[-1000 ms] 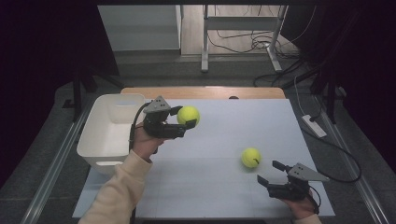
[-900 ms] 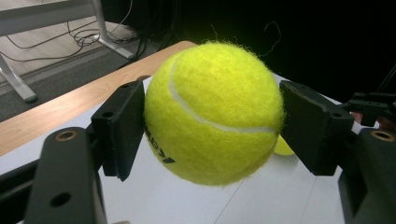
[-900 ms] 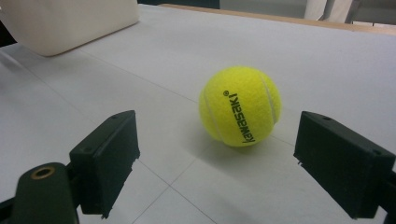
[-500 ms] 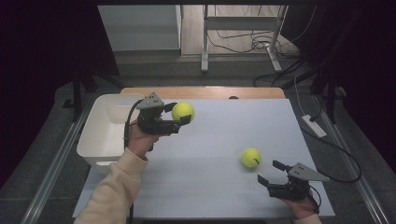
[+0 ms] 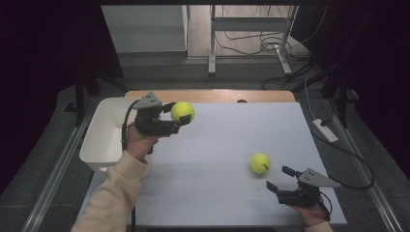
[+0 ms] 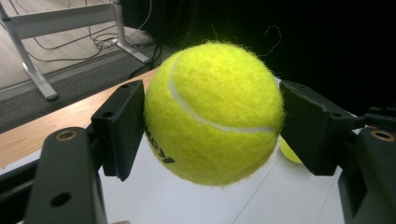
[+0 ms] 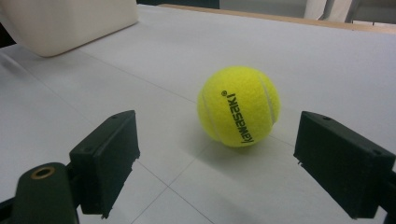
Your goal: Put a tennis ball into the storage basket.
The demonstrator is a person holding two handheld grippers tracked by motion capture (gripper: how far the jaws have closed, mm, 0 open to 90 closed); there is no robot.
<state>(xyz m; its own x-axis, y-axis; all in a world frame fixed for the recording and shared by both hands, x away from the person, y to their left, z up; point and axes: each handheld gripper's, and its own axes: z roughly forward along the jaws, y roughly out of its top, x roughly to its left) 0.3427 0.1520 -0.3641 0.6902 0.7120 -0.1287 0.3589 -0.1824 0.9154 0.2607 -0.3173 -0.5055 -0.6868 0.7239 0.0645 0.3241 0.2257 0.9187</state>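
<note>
From the high view, my left hand-held gripper [image 5: 175,116] is clamped on a fuzzy yellow tennis ball [image 5: 183,111] near the worktop's far left corner, with the white plastic bin [image 5: 99,145] just to its left. Left gripper view: both pads [image 6: 122,128] squeeze that ball [image 6: 214,112]. Right gripper view: my right hand-held gripper [image 7: 224,172] is wide open, with the second yellow tennis ball [image 7: 239,106] straight ahead, untouched.

Left gripper [image 5: 180,121] raised, jaws clamped (sleeved forearm extended), right gripper [image 5: 282,177] low, jaws spread
</note>
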